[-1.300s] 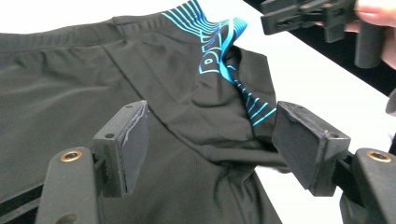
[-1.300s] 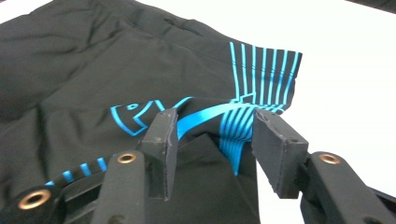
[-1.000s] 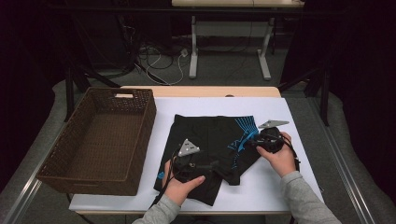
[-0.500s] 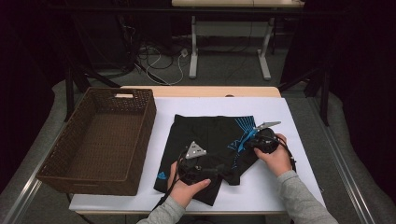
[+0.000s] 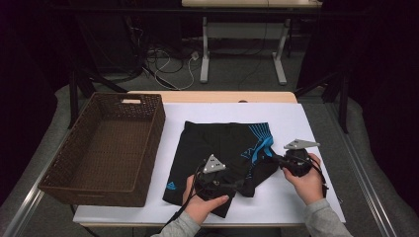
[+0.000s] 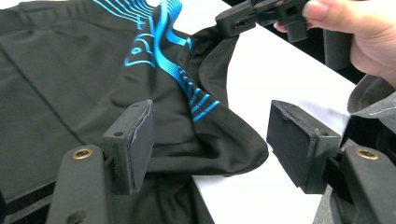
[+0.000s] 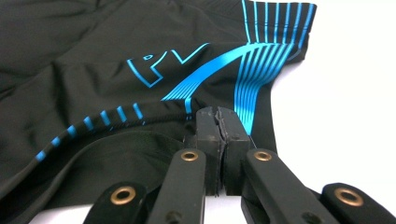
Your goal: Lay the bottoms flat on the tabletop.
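Black shorts with blue stripes lie flat on the white table. My right gripper holds their right leg edge. Its jaws have just been closing and are shut, with the striped fabric pinched at the tips. My left gripper sits low at the shorts' front edge, pointing right. It is open, its jaws have just narrowed a little, and a loose fold of black cloth lies under the gap without touching the pads. The right gripper appears beyond it, in a hand.
An empty brown wicker basket stands on the table's left side, close beside the shorts. Bare white tabletop lies right of and behind the shorts. Table legs and cables sit on the floor beyond the far edge.
The right gripper has shut on the shorts' edge and moved right and nearer, drawing the fabric with it. The left gripper has slid a little to the right.
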